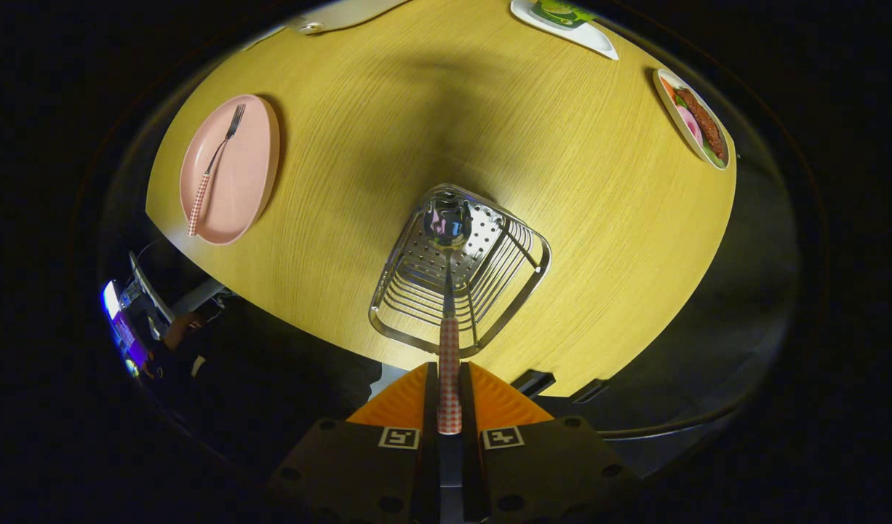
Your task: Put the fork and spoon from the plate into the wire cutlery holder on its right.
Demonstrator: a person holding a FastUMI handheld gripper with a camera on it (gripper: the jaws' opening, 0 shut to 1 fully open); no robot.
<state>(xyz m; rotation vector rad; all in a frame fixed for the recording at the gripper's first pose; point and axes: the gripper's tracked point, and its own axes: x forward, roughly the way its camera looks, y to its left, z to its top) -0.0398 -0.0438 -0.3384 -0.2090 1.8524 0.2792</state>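
Gripper view: gripper (449,378) points steeply down, fingers clamped on spoon (448,291) handle; bowl hangs inside wire cutlery holder (504,291); fork (214,164) lies on plate (253,175).

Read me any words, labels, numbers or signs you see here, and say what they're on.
No readable words or numbers.
Gripper, shut on the spoon above the wire cutlery holder: two square black-and-white coded markers, patterns, not text.
Two food cards across the table: pictures, no legible print.
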